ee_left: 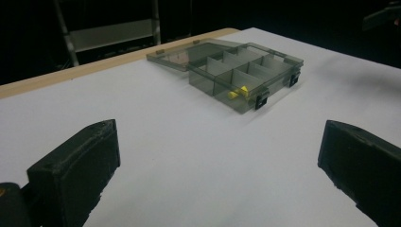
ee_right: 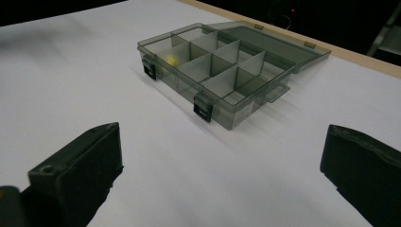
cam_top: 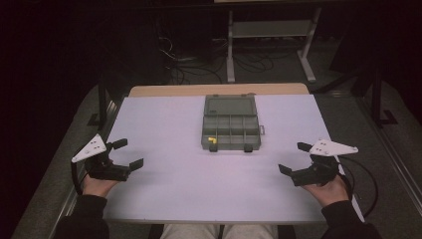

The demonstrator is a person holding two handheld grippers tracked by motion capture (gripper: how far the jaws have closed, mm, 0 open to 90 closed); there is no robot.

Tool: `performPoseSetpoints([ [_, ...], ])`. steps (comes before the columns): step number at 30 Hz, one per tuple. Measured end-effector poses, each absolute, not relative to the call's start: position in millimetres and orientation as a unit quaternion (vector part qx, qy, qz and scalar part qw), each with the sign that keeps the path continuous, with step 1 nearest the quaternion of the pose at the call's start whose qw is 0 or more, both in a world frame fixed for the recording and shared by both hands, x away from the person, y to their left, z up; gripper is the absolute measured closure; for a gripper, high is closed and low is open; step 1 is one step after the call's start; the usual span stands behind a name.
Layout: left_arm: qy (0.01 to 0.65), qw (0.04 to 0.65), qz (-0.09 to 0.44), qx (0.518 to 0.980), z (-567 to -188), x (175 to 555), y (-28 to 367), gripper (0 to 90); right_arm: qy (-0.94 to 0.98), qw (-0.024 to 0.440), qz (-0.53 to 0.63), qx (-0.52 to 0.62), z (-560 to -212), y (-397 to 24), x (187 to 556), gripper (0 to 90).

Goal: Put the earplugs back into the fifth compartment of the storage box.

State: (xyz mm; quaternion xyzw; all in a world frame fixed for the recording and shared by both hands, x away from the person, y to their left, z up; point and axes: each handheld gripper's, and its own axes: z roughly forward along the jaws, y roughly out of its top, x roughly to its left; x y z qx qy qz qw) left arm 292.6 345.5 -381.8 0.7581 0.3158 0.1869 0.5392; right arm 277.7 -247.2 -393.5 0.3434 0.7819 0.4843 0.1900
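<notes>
Both hand-held grippers, left (cam_top: 122, 154) and right (cam_top: 294, 158), stood wide apart, holding nothing. The light organizer box (cam_top: 231, 129) lay unrestrained on the bench (cam_top: 164, 184). A one-sided push could slide it.

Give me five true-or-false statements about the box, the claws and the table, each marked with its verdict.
1. The compartment box has its lid open. True.
2. A yellow piece lies in a near-left compartment. True.
3. The left claw is shut on the yellow piece. False: it is open, apart from the box.
4. The right claw touches the box. False: it is open, over the white table, apart from the box.
5. Every compartment holds a yellow piece. False: yellow shows in one alone.
</notes>
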Motion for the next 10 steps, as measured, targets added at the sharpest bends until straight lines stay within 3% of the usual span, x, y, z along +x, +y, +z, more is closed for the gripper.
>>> performPoseSetpoints([
  [10,0.315,0.545,0.190,0.754,-384.7,286.5,347.1,0.0,0.783,0.189,0.483,0.343,-395.1,-246.8,275.7,0.0],
])
